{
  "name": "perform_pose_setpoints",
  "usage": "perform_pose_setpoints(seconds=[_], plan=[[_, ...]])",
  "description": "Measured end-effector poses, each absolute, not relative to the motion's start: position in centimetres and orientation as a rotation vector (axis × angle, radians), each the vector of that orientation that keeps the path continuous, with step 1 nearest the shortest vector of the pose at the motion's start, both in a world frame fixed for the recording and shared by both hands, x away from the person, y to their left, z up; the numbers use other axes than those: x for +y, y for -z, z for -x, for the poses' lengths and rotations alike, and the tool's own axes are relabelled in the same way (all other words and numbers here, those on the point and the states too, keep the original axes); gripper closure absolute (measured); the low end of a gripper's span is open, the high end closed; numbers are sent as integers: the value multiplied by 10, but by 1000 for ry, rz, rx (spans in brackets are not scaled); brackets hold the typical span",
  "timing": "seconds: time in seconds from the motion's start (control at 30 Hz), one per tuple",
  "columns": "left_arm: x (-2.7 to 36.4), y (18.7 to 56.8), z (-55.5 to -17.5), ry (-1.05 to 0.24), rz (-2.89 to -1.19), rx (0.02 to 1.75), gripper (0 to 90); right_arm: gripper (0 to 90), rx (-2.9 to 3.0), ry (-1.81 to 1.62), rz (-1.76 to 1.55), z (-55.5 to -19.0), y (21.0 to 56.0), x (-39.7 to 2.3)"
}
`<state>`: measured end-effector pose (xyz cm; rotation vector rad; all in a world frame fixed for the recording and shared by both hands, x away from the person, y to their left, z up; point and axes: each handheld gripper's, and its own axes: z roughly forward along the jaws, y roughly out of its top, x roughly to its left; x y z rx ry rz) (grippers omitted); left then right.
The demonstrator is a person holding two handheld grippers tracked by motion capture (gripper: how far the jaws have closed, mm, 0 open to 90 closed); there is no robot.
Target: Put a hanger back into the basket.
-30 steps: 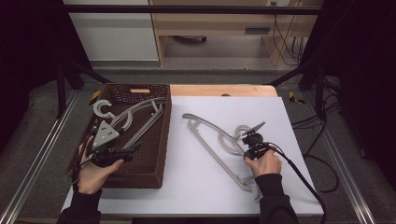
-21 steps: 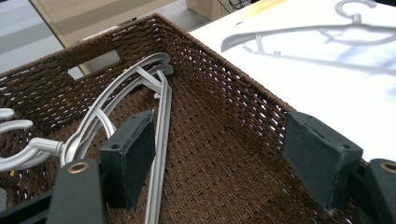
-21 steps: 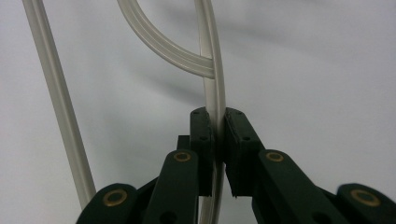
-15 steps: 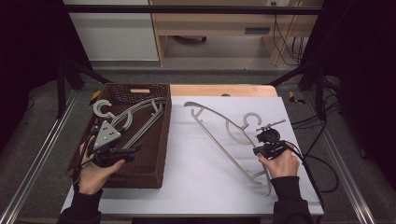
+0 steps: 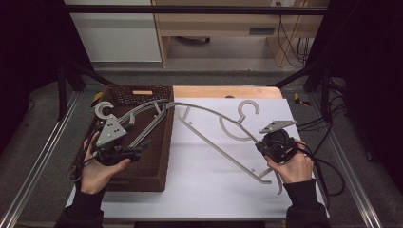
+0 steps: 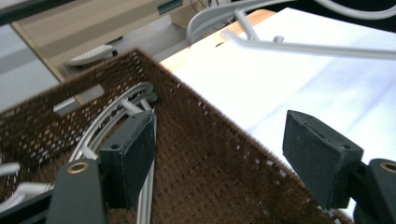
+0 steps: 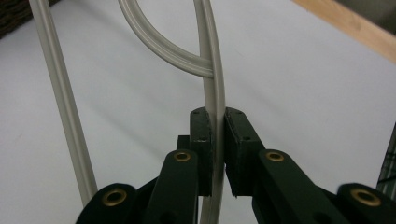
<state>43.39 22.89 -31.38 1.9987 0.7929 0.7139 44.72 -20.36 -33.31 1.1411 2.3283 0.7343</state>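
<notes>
While the right gripper (image 5: 260, 145) stays clamped on the arm of a grey hanger (image 5: 216, 135), that hanger hangs tilted above the white table (image 5: 214, 190), its far end reaching toward 10 o'clock, up to the rim of the brown basket (image 5: 159, 156). In the right gripper view the pads (image 7: 203, 140) pinch the thin bar from both sides. At 9 o'clock the left gripper (image 5: 145, 145) hovers over the basket, jaws spread wide and holding nothing, with more hangers (image 5: 142, 118) lying inside. This looks like the carrying step, either into or out of the basket; I cannot tell which. Next, the tilted hanger needs steering clear of the basket rim. How many hangers are piled in the basket is hard to make out
</notes>
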Motion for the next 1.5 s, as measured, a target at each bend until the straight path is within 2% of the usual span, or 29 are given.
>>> perform_pose_setpoints(seconds=[0.43, 0.73, 1.03, 1.33, 1.5], plan=[[193, 276, -439, -756, -2057, 676, 255, 827, 2373, -780, -935, -435, 310, -184], [164, 278, -456, -741, -2139, 611, 263, 827, 2422, -796, -872, -433, 311, -175], [141, 283, -476, -738, -2293, 490, 285, 827, 2472, -792, -831, -430, 315, -169], [129, 293, -486, -720, -2391, 417, 396, 827, 2480, -796, -810, -426, 312, -166], [124, 297, -489, -693, -2438, 380, 509, 827, 2494, -786, -787, -426, 312, -163]])
